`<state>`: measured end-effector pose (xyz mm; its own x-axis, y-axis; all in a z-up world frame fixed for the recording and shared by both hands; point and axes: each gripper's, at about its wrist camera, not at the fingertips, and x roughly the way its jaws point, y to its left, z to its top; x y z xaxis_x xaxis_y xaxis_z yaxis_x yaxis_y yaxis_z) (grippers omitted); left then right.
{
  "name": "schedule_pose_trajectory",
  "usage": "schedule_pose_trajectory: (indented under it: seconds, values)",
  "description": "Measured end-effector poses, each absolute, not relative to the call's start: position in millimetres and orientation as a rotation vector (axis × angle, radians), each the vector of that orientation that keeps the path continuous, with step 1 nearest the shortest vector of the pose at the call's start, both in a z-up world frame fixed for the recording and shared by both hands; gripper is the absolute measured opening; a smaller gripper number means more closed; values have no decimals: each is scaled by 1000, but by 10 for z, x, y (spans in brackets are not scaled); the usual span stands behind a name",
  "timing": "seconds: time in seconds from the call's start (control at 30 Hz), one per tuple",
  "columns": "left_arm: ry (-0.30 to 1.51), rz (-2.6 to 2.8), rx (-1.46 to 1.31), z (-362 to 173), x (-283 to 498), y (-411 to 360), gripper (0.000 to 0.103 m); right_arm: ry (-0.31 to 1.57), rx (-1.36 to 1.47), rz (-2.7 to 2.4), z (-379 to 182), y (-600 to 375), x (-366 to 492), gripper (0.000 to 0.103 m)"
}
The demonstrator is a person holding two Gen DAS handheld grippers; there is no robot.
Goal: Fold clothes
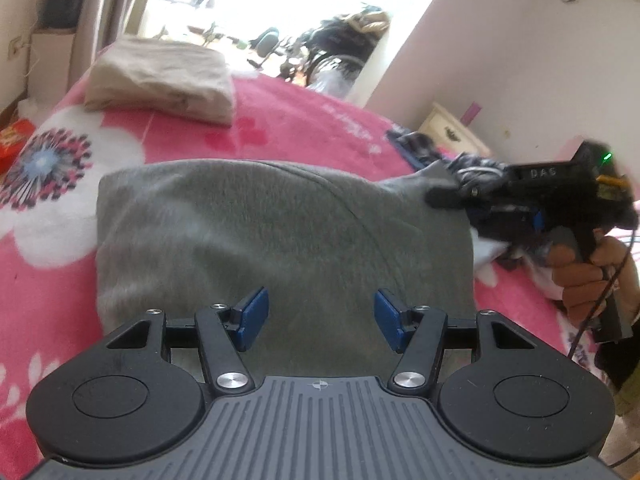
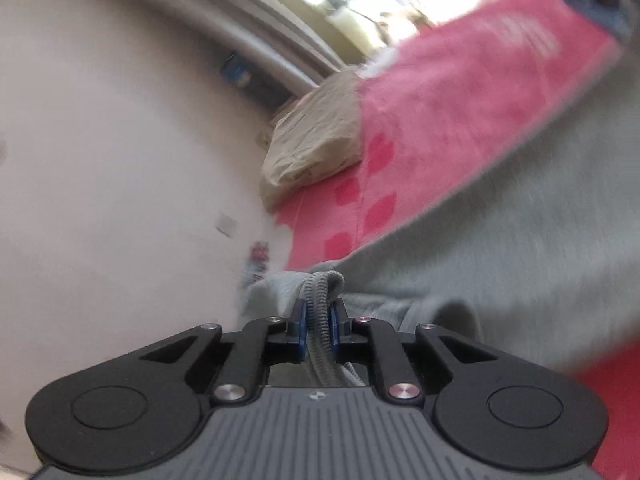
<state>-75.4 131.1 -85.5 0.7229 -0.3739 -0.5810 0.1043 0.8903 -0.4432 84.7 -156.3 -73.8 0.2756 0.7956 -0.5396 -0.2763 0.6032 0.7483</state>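
Note:
A grey garment [image 1: 248,232] lies partly folded on a pink flowered bedspread [image 1: 300,120]. My left gripper [image 1: 320,320] is open and empty, hovering over the garment's near edge. My right gripper [image 2: 318,322] is shut on a ribbed grey hem [image 2: 318,284] of the garment [image 2: 520,232] and lifts that corner. In the left wrist view the right gripper [image 1: 444,196] shows at the garment's far right corner, held by a hand [image 1: 588,276].
A folded beige cloth [image 1: 160,80] lies at the far left of the bed; it also shows in the right wrist view [image 2: 316,144]. A dark patterned garment [image 1: 416,144] lies at the bed's right edge. A cream nightstand [image 1: 452,128] stands by the wall.

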Motion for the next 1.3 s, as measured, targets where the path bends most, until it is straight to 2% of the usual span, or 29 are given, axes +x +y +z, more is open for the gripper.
schedule_pose_trajectory:
  seconds: [0.2, 0.37, 0.43, 0.5, 0.6, 0.7, 0.83, 0.93, 1.03, 1.3]
  values:
    - [730, -331, -341, -889, -517, 1040, 59, 1212, 647, 612, -1283, -1748, 1137, 13]
    - [766, -339, -277, -1030, -384, 866, 58, 1163, 592, 607, -1333, -1736, 1122, 17]
    - [781, -342, -251, -1086, -331, 797, 59, 1142, 590, 585, -1291, -1837, 1019, 23]
    - [795, -345, -226, -1142, -278, 727, 59, 1122, 587, 564, -1250, -1939, 916, 42]
    - [816, -349, -187, -1226, -198, 623, 59, 1092, 583, 531, -1188, -2091, 761, 61]
    - [837, -353, -148, -1311, -118, 518, 59, 1144, 657, 537, -1309, -2236, 709, 69]
    - [840, -360, -131, -1335, -103, 486, 60, 1226, 741, 609, -1540, -2262, 749, 72]
    - [833, -367, -137, -1346, -119, 510, 61, 1286, 804, 664, -1713, -2281, 779, 82]
    - [827, -375, -155, -1366, -132, 541, 61, 1346, 868, 719, -1886, -2301, 810, 83]
    - [836, -378, -141, -1366, -115, 515, 62, 1352, 790, 854, -1907, -2045, 856, 83]
